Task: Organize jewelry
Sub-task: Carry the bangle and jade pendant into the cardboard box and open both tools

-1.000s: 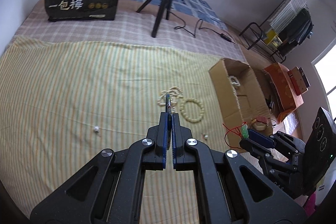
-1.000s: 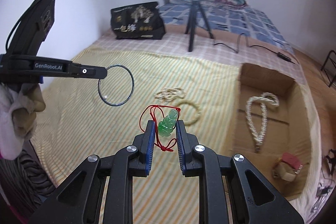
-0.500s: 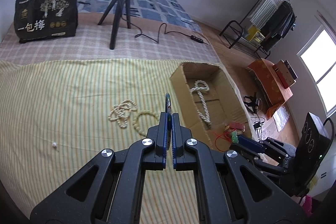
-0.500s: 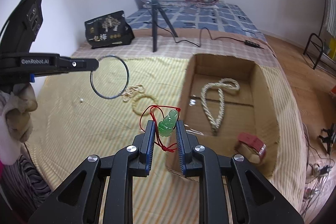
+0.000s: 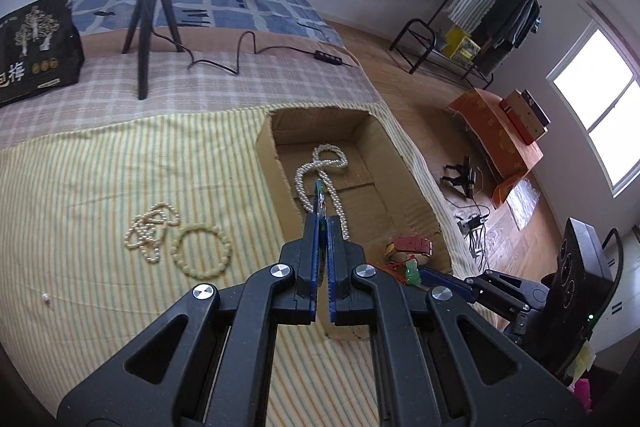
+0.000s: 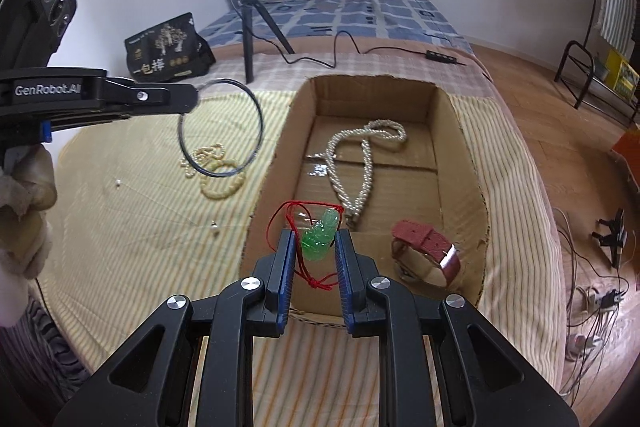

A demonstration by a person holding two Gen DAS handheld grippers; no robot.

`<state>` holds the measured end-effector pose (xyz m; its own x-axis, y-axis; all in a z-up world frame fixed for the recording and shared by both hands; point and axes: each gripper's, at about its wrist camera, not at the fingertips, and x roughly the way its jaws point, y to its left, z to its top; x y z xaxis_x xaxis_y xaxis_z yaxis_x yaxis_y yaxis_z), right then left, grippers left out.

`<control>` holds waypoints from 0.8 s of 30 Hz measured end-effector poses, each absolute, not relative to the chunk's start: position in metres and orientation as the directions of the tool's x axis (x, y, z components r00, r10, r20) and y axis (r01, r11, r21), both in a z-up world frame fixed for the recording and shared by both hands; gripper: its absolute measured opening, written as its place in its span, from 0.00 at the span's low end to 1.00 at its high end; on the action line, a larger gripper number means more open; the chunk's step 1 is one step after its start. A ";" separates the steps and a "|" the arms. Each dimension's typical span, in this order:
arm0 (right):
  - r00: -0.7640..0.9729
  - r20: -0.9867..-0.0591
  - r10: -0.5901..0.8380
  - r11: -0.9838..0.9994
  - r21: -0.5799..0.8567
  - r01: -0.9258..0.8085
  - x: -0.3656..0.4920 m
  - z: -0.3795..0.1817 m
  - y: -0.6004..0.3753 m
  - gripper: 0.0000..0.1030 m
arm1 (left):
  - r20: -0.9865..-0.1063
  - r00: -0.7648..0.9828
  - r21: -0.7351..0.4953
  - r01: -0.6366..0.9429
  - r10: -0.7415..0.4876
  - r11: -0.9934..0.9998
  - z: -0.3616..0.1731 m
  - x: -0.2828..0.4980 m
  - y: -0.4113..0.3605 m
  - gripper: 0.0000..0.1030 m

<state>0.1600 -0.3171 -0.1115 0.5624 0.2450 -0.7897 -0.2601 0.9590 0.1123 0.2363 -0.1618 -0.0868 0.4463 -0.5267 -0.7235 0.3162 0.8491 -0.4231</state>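
A: Both hands swung toward the cardboard box (image 6: pixel 460 131) over the last second. A second ago, mostly striped cloth (image 6: pixel 132 227) under the right claw; now the box fills the middle of its view.

B: Right claw (image 6: pixel 316 247)?

A: Clamped on the green pendant (image 6: pixel 319 241), red cord (image 6: pixel 298 211) looped above and knotted below the pads. Grip unchanged across the three frames. Hovering over the near wall of the box, at about 6 o'clock of its opening.

B: Left claw (image 5: pixel 321 223)?

A: Pressed together on the thin dark bangle (image 6: pixel 220 129); seen edge-on from its own camera, as a full hoop from the right one. Was over the cloth near the beads; now lined up with the box, pearl necklace (image 5: pixel 320 179) straight ahead.

B: Inside the box already?

A: Pearl necklace at centre, red watch (image 6: pixel 426 253) toward 5 o'clock.

B: Left on the cloth?

A: Tangle of cream beads (image 5: pixel 150 231), bead bracelet (image 5: pixel 202 253) touching it at its 4 o'clock, a loose pearl (image 5: pixel 47 298) well off at 8 o'clock, another small piece (image 6: pixel 215 225) near the box's left wall. None moved.

B: Meaning for the job?

A: Carry nearly done for two pieces. Likely next: lower and release, pendant first. Cord could snag on the pads at release. Four items remaining after that.
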 end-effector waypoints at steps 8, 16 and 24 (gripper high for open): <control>0.545 -0.806 0.231 0.963 0.111 -0.244 0.166 -0.118 -0.321 0.18 | -0.732 0.433 -0.417 0.326 -0.526 0.848 -0.096 0.247 -0.187 0.01; 0.537 -0.814 0.220 0.963 0.094 -0.252 0.168 -0.121 -0.318 0.33 | -0.739 0.433 -0.406 0.324 -0.515 0.855 -0.101 0.251 -0.193 0.01; 0.546 -0.808 0.223 0.960 0.087 -0.265 0.166 -0.118 -0.314 0.38 | -0.745 0.453 -0.381 0.313 -0.490 0.870 -0.098 0.251 -0.183 0.01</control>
<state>0.1659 -0.3136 -0.1178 0.5459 0.2233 -0.8076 -0.2646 0.9605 0.0867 0.2512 -0.1826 -0.0981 0.4533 -0.4897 -0.7448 0.3128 0.8698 -0.3815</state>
